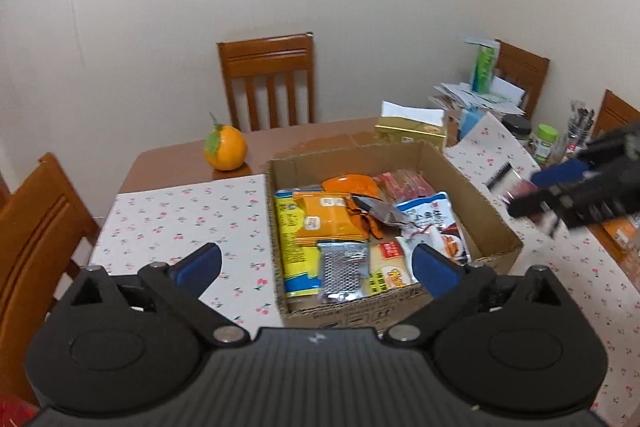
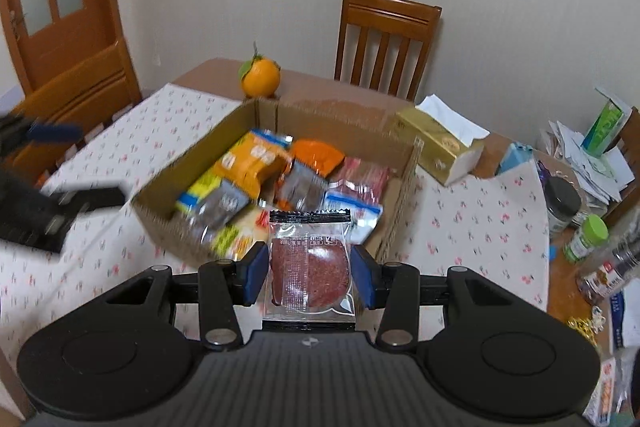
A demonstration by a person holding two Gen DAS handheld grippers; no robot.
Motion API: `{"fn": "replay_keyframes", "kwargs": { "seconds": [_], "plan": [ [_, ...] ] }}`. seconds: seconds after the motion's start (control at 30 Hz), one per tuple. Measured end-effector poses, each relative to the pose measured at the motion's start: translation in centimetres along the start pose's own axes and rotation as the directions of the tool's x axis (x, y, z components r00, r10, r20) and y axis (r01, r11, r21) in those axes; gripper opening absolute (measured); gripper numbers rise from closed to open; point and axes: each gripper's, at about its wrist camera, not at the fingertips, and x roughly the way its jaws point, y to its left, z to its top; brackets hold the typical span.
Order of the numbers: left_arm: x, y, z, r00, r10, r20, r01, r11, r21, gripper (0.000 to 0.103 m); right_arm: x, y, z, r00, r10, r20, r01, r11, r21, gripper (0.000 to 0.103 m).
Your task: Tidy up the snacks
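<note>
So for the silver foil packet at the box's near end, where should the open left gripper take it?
Come from above with the left gripper. The silver foil packet lies flat on other snacks in the cardboard box; pinch across its narrow width, probably at the crimped near end, clear of the box wall.

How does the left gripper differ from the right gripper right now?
The left gripper is open with nothing between its fingers; the right gripper is shut on a clear snack packet. The left one hangs at the cardboard box's near edge; the right one holds its packet just short of it. Both have blue pads.
</note>
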Motion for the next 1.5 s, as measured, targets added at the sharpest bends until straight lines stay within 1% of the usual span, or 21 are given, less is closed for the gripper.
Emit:
{"fn": "replay_keyframes", "kwargs": {
  "seconds": [0.2,0.3,0.4,0.47,0.53,0.6,0.67,0.7,0.73,0.8,0.9,1.03,1.1,1.2,1.37,1.5],
  "plan": [
    [-0.8,0.3,-1.0,0.999,0.048,0.006,-0.048,0.999,-0.005,0.101,3.8,-1.2,2.4,1.0,0.004,-0.02,-0.003,0.999,0.052,0.05],
    [-1.0,0.5,-1.5,0.999,0.045,-0.005,-0.045,0.999,-0.013,0.101,5.8,-1.5,2.7,0.999,0.002,-0.045,0.002,0.997,0.076,0.05],
    [-0.9,0.7,-1.7,0.999,0.048,-0.019,-0.048,0.998,-0.03,0.101,6.9,-1.4,2.5,0.998,-0.012,-0.057,0.017,0.996,0.084,0.052],
    [-0.8,0.8,-1.9,0.998,0.053,-0.024,-0.054,0.998,-0.035,0.101,7.3,-1.5,2.4,0.998,-0.015,-0.065,0.021,0.995,0.096,0.06],
    [-0.7,0.9,-1.9,0.998,0.053,-0.03,-0.054,0.998,-0.044,0.101,7.2,-1.4,2.1,0.997,-0.037,-0.067,0.044,0.994,0.102,0.083],
    [-0.7,0.9,-1.8,0.998,0.058,-0.033,-0.059,0.997,-0.048,0.101,6.6,-1.3,1.9,0.997,-0.052,-0.06,0.059,0.993,0.107,0.092],
    [-0.5,0.8,-1.8,0.997,0.066,-0.045,-0.068,0.996,-0.05,0.101,5.8,-1.2,1.7,0.996,-0.069,-0.065,0.076,0.99,0.115,0.097],
    [-0.5,0.8,-1.8,0.997,0.061,-0.055,-0.064,0.997,-0.053,0.101,5.3,-1.0,1.6,0.994,-0.084,-0.072,0.092,0.988,0.12,0.101],
    [-0.4,0.7,-1.7,0.996,0.057,-0.066,-0.061,0.996,-0.059,0.101,4.9,-0.8,1.5,0.992,-0.095,-0.079,0.104,0.987,0.122,0.103],
    [-0.1,0.5,-1.7,0.993,0.057,-0.099,-0.065,0.995,-0.072,0.101,3.8,-0.2,1.0,0.985,-0.139,-0.099,0.152,0.98,0.13,0.103],
    [-0.1,0.1,-1.6,0.99,0.042,-0.133,-0.056,0.993,-0.105,0.101,2.7,0.8,0.1,0.967,-0.201,-0.159,0.226,0.961,0.158,0.103],
    [-0.9,-0.6,-0.8,0.987,0.035,-0.16,-0.055,0.991,-0.119,0.101,0.8,2.0,-1.5,0.954,-0.216,-0.208,0.26,0.942,0.212,0.103],
    [-1.5,-1.1,-0.1,0.985,0.048,-0.167,-0.069,0.99,-0.12,0.101,-0.3,2.7,-1.8,0.95,-0.226,-0.218,0.273,0.937,0.22,0.103],
    [-2.6,-1.6,1.2,0.98,0.082,-0.182,-0.106,0.987,-0.125,0.101,-2.4,3.4,-1.5,0.951,-0.24,-0.193,0.281,0.931,0.23,0.103],
    [-4.5,-2.3,3.3,0.984,0.094,-0.15,-0.113,0.986,-0.124,0.101,-5.9,3.7,-0.2,0.96,-0.261,-0.104,0.28,0.926,0.254,0.103],
    [-5.5,-2.8,4.3,0.986,0.099,-0.133,-0.117,0.984,-0.131,0.101,-7.6,3.7,0.4,0.964,-0.262,-0.052,0.266,0.926,0.267,0.103]
  ]
}}
